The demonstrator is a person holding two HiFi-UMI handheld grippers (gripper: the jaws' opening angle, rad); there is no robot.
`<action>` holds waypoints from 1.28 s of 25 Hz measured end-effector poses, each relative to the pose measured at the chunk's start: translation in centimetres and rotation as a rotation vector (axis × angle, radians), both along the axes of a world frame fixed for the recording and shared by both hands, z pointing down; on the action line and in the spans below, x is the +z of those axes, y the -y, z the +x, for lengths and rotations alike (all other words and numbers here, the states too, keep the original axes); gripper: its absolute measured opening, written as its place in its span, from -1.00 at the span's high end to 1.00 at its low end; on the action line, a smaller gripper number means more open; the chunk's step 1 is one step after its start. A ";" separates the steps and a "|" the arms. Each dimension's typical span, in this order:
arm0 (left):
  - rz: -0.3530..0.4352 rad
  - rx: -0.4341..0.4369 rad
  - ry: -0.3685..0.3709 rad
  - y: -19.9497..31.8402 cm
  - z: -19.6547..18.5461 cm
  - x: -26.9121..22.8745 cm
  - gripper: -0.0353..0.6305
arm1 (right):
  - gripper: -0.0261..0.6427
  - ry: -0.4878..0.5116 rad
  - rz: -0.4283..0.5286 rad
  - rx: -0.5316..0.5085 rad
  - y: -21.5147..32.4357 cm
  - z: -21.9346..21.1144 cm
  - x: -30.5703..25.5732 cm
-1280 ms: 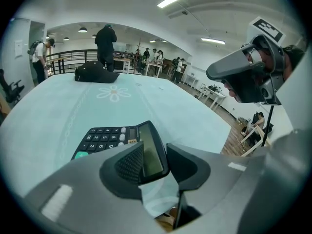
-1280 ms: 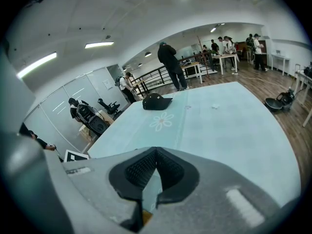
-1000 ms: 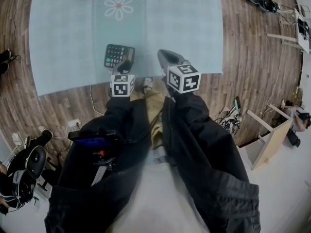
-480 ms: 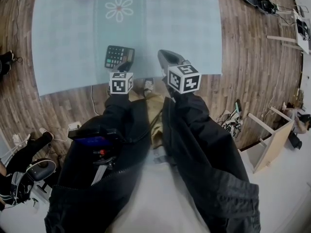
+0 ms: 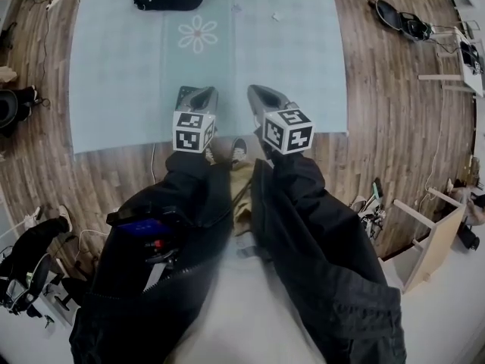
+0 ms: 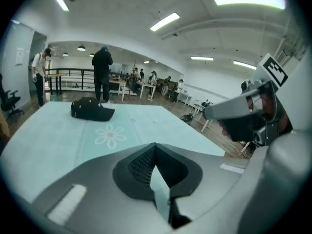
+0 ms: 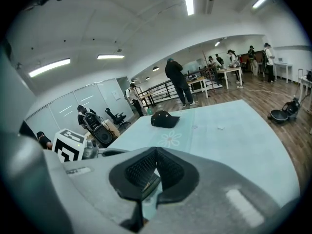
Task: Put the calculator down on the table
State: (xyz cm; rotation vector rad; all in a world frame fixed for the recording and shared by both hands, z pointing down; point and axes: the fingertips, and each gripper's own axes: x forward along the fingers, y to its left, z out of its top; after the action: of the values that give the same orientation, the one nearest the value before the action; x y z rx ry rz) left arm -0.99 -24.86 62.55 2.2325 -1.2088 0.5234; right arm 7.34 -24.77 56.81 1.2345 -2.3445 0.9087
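noted table (image 5: 136, 89) under pale blue cloth with a flower print, more of it in frame than a second ago. found left gripper (image 6: 155, 150) lifted off the calculator (image 7: 150, 184), ribbed dark pads pressed together on nothing; right gripper (image 7: 156, 152) likewise closed. glimpsed calculator, flat and dark, on cloth below right jaws.

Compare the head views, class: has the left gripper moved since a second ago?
Yes. Judged against the flower print on the table, the left gripper has shifted up the picture, closer to the print.
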 end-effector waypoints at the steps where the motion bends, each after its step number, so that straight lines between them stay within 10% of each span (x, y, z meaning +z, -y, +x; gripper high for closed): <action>1: 0.041 0.000 -0.005 0.8 0.0 -2.0 0.91 | 0.92 0.007 0.020 -0.004 0.2 -0.2 -1.0; 14: 0.428 0.011 -0.082 1.9 -0.5 -22.3 0.91 | 0.92 0.069 0.397 0.032 0.3 -1.2 -16.2; 32: 0.639 0.025 -0.169 1.0 -0.7 -32.7 0.91 | 0.92 0.022 0.661 -0.008 -0.4 -2.5 -25.9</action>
State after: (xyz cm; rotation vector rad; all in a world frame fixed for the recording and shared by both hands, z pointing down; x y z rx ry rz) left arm -1.69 -25.86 29.85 2.7440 -1.3942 -0.0689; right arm 4.83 -24.39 30.91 1.4317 -2.7680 0.1204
